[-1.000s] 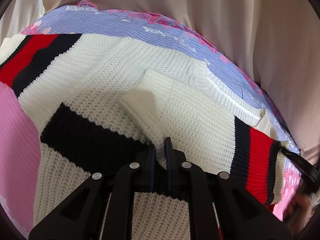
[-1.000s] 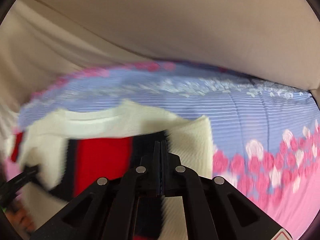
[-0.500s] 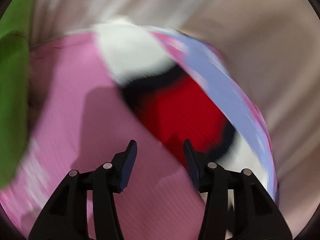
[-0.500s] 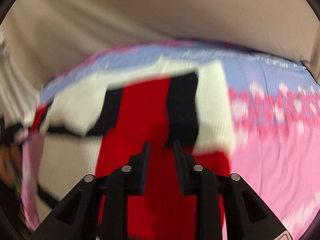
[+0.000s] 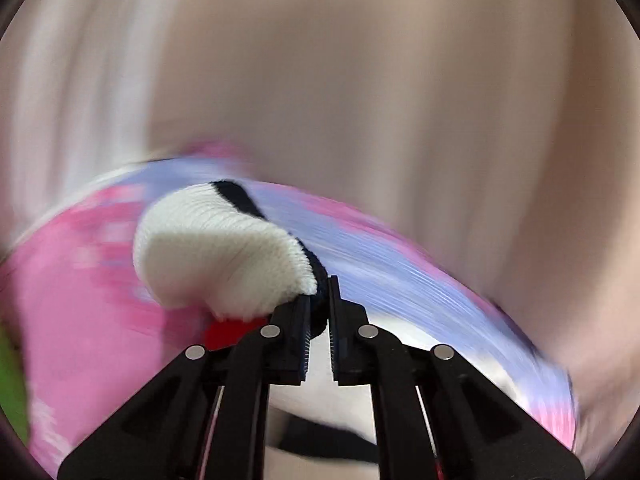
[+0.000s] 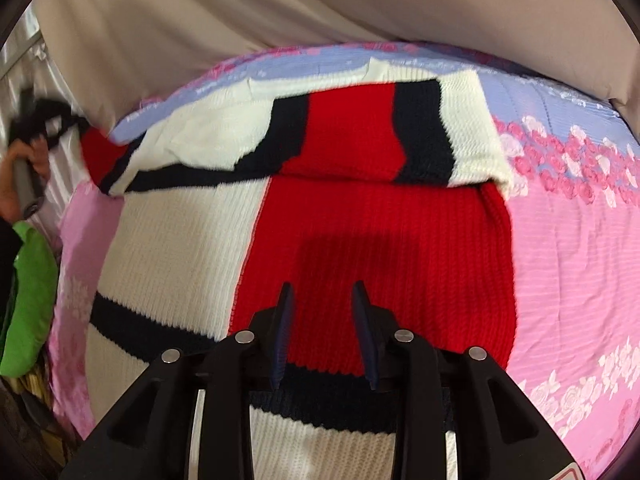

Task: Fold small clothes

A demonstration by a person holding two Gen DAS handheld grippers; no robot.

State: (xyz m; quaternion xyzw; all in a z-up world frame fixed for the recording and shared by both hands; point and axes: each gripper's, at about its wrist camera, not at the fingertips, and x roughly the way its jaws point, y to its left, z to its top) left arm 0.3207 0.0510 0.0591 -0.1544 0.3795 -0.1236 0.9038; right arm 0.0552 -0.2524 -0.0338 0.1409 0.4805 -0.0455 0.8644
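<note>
A knit sweater in white, red and black lies on the bed, its far part folded over toward me. My right gripper is open and empty just above the red panel. In the blurred left wrist view my left gripper is shut on the sweater's sleeve end, white with a black cuff, and holds it lifted. The left gripper also shows at far left in the right wrist view, at the sweater's left sleeve.
The bedsheet is pink and lilac with a rose print. A beige curtain hangs behind the bed. A green cloth lies at the bed's left edge.
My left gripper let go of the folded sleeve, opened, swung left and has shut on the other sleeve's end. My right gripper has opened and drawn back over the red panel.
</note>
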